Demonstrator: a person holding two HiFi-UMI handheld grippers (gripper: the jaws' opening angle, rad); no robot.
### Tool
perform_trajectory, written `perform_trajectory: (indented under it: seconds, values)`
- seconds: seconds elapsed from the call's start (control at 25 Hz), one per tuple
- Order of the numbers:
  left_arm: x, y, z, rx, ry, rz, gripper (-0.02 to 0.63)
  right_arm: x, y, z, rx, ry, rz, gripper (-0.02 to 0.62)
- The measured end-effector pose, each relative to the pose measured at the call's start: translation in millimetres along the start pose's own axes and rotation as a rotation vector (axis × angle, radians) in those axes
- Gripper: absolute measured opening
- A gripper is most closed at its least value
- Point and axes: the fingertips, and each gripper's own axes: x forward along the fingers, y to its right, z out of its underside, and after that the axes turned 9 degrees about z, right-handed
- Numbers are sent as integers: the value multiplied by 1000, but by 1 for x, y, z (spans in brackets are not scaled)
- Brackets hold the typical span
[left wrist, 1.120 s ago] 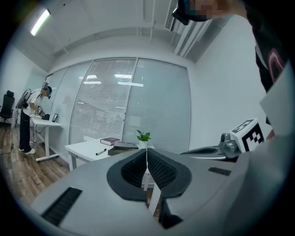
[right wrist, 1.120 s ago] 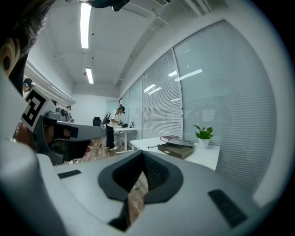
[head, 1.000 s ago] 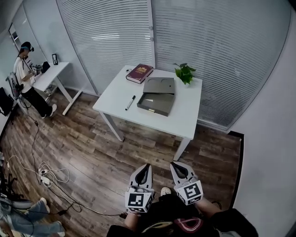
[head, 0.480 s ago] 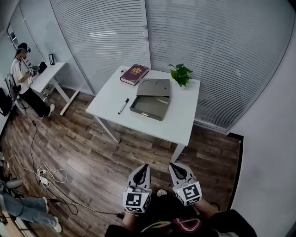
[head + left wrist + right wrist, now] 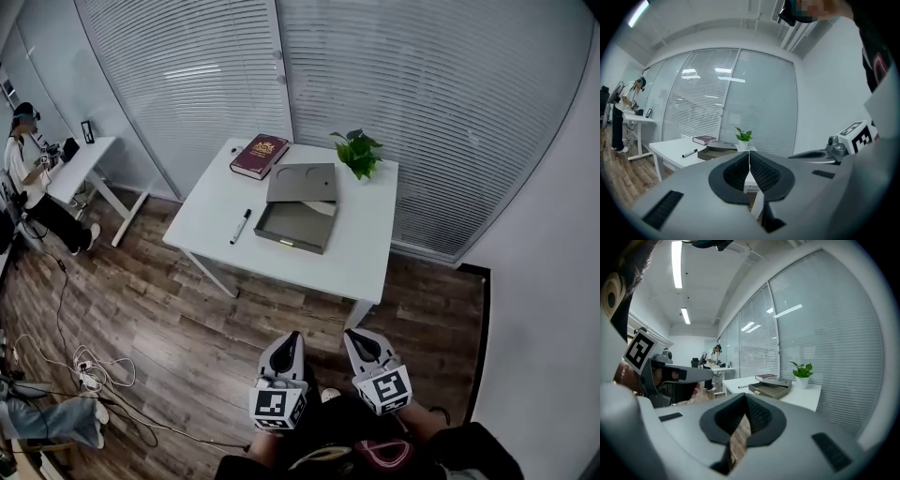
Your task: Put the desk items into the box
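Left gripper (image 5: 292,339) and right gripper (image 5: 359,337) sit closed, empty. The slim black-and-white marker pen (image 5: 240,226) looks light and stiff; grip it mid-barrel.

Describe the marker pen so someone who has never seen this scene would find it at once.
Start at the white rectangular table in front of the window blinds. In the head view, on its left half, left of the open grey box and nearer than the dark red book, lies the black-and-white marker pen. It is the only slim, stick-shaped item there.
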Motion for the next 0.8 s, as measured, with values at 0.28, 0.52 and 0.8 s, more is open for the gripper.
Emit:
perform_trajectory:
  seconds: [0.28,0.52,0.8]
  values:
    - [31,-54,-19,-11,19,21,18,50,7,-17,-3,-16,34,6]
    - [64,-108,-35,-3,15,45,18,111,11,-30,14,-30,64,6]
    - [94,-175,-41,2,-20,58,18,175,5,-42,18,-45,103,6]
